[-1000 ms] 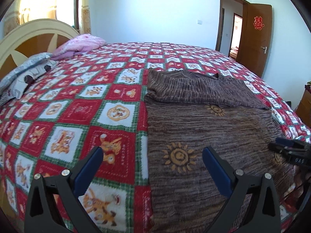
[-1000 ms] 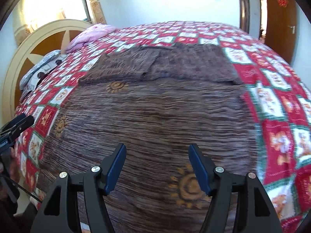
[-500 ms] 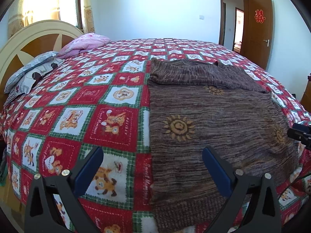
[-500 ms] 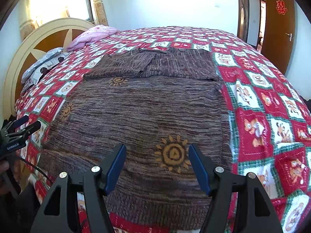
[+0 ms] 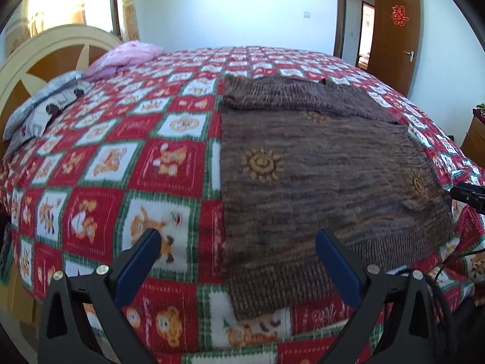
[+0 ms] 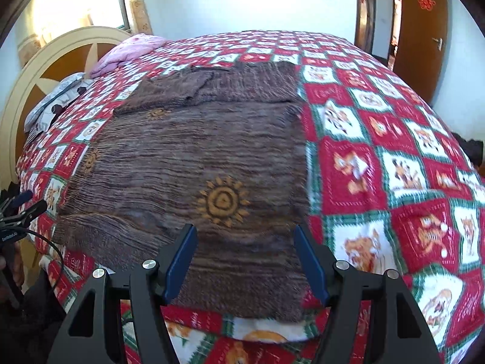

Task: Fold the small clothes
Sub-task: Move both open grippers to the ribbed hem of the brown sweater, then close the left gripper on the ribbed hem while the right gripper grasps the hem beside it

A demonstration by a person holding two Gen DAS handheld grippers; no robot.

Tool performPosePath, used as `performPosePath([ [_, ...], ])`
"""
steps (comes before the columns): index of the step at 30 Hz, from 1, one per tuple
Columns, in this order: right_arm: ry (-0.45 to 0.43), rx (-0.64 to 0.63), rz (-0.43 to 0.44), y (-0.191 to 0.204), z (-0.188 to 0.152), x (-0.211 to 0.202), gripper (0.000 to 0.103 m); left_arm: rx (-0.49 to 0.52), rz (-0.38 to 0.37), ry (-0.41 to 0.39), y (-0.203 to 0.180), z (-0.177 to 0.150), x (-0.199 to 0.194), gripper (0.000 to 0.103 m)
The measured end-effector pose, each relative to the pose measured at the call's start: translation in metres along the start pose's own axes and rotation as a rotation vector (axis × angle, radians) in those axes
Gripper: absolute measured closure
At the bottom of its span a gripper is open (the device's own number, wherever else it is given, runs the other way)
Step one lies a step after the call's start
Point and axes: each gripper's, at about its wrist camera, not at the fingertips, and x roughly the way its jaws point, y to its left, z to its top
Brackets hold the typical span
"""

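Saw, from the left wrist view, the left gripper (image 5: pixel 236 242) spread wide and holding nothing, over the brown sweater (image 5: pixel 318 176) lying flat on the checked blanket (image 5: pixel 121 151). Saw, only from the right wrist view, the right gripper (image 6: pixel 244 242) spread wide too, empty.

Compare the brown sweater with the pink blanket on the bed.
The brown sweater lies spread flat near the foot of the bed; the pink blanket is bunched in a heap by the headboard. The sweater is dark, streaky knit with orange sun motifs; the blanket is pale pink, its pattern too small to tell. Both rest on the red checked bedspread, untouched by either gripper.
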Motion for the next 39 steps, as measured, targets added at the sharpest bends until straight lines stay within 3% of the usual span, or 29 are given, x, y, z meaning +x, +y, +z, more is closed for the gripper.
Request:
performPosePath([
  [7, 0.016, 0.012, -0.005, -0.011, -0.008, 0.005, 0.036, -0.041, -0.052, 0.063, 0.010, -0.019, 0.001, 0.000],
  [9, 0.016, 0.016, -0.008, -0.012, -0.010, 0.008, 0.036, -0.045, -0.077, 0.092, 0.008, -0.023, 0.008, 0.006],
  [14, 0.013, 0.018, -0.002, -0.014, -0.012, 0.008, 0.036, -0.083, -0.158, 0.177, 0.006, -0.031, 0.024, 0.032],
  [20, 0.026, 0.024, -0.002, -0.016, -0.014, 0.012, 0.036, -0.098, -0.174, 0.192, 0.005, -0.034, 0.027, 0.045],
  [21, 0.028, 0.023, 0.002, -0.016, -0.014, 0.012, 0.036, -0.047, -0.211, 0.200, 0.005, -0.035, 0.027, 0.047],
  [24, 0.029, 0.023, 0.009, -0.015, -0.014, 0.010, 0.036, -0.013, -0.197, 0.188, -0.001, -0.037, 0.028, 0.056],
  [26, 0.036, 0.029, 0.023, -0.015, -0.013, 0.007, 0.036, 0.005, -0.185, 0.182, -0.004, -0.037, 0.027, 0.081],
  [28, 0.043, 0.045, 0.040, -0.017, -0.012, 0.003, 0.036, 0.010, -0.199, 0.183, -0.005, -0.038, 0.027, 0.090],
  [39, 0.101, 0.095, 0.053, -0.031, -0.032, -0.011, 0.036, 0.025, -0.244, 0.163, -0.002, -0.030, 0.021, 0.093],
])
